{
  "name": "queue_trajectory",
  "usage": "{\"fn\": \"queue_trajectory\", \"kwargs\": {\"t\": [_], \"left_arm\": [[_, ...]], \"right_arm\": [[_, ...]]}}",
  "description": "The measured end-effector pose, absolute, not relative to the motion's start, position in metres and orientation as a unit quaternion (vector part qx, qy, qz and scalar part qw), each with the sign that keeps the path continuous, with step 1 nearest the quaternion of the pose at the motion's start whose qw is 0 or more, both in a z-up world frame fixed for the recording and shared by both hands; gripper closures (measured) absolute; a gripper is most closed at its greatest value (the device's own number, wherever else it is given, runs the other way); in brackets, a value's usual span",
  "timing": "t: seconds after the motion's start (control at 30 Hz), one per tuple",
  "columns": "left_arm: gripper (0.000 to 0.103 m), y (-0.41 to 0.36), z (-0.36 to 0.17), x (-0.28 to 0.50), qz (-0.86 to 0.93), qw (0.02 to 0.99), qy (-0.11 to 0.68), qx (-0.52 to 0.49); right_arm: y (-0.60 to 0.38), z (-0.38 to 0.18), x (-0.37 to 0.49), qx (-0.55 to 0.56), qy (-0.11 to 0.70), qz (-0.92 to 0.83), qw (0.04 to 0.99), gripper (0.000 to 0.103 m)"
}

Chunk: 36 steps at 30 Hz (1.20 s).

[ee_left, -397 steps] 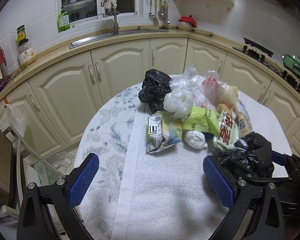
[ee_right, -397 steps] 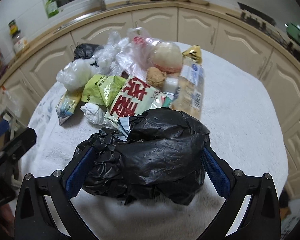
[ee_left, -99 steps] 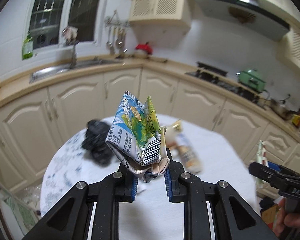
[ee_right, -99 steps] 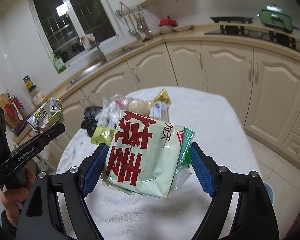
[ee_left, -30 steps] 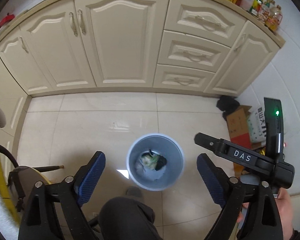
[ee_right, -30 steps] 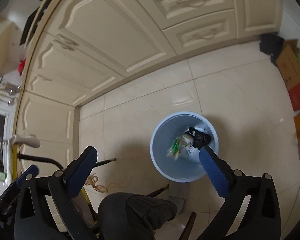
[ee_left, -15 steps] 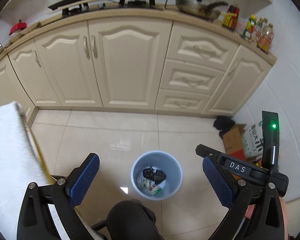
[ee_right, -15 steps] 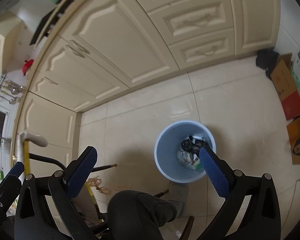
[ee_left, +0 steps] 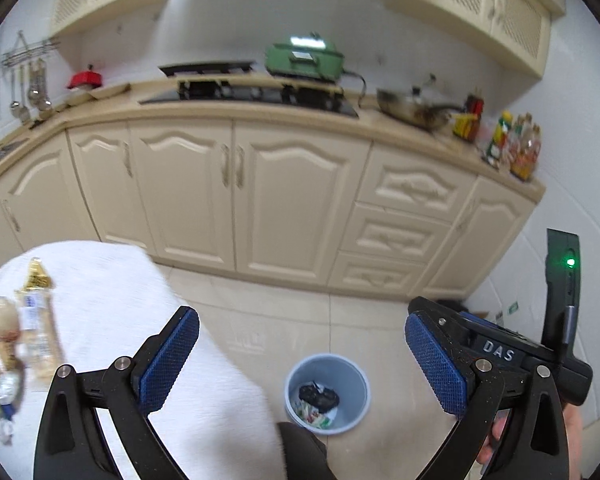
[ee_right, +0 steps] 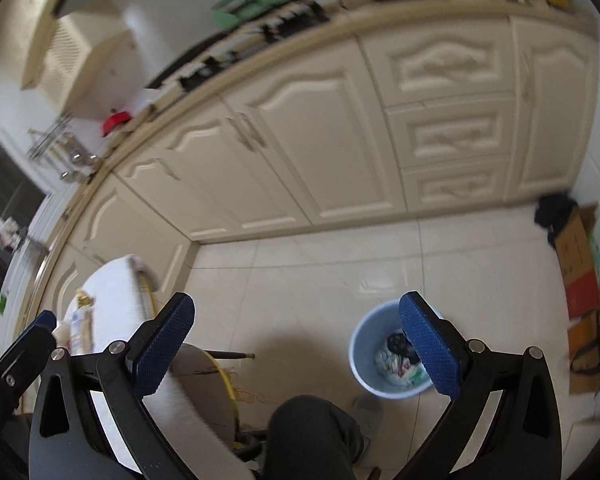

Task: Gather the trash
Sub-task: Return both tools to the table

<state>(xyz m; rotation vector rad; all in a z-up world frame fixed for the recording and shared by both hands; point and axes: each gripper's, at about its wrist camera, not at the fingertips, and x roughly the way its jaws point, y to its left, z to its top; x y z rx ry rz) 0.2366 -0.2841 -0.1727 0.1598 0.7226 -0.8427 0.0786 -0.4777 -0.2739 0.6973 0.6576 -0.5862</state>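
Both the left gripper (ee_left: 302, 354) and the right gripper (ee_right: 296, 338) gape wide with nothing between the pads. Below, crumpled trash (ee_left: 316, 402), black plastic and pale wrappers, lies in the blue bin (ee_left: 356, 380) on the floor.

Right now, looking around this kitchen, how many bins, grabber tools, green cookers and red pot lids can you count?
Bins: 1, a pale blue bin on the floor with rubbish in it.
Grabber tools: 2, the left gripper and the right gripper, both open and empty.
Green cookers: 1, the green cooker on the counter.
Red pot lids: 1, the red lid.
Total: 5.
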Motion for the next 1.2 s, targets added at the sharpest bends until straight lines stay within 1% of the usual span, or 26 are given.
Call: {"fn": "queue_trajectory", "kwargs": {"t": [0.33, 0.5, 0.63, 1.0, 1.2], "left_arm": [[0.001, -0.161, -0.133, 0.194, -0.347, 0.89, 0.294, 0.016], [0.001, -0.097, -0.12, 0.165, -0.31, 0.913, 0.267, -0.006], [0.001, -0.06, -0.115, 0.14, -0.284, 0.924, 0.253, -0.022], [0.001, 0.007, -0.11, 0.086, -0.215, 0.948, 0.228, -0.05], [0.001, 0.028, -0.124, 0.062, -0.174, 0.955, 0.234, -0.054]], "right_arm": [[-0.392, -0.201, 0.124, 0.247, 0.279, -0.219, 0.902, 0.0], [-0.344, -0.176, 0.142, 0.201, 0.267, -0.189, 0.923, 0.0], [-0.308, -0.157, 0.156, 0.165, 0.257, -0.164, 0.938, 0.0], [-0.239, -0.134, 0.184, 0.103, 0.245, -0.096, 0.959, 0.0], [-0.208, -0.136, 0.195, 0.068, 0.251, -0.068, 0.963, 0.0]]}}
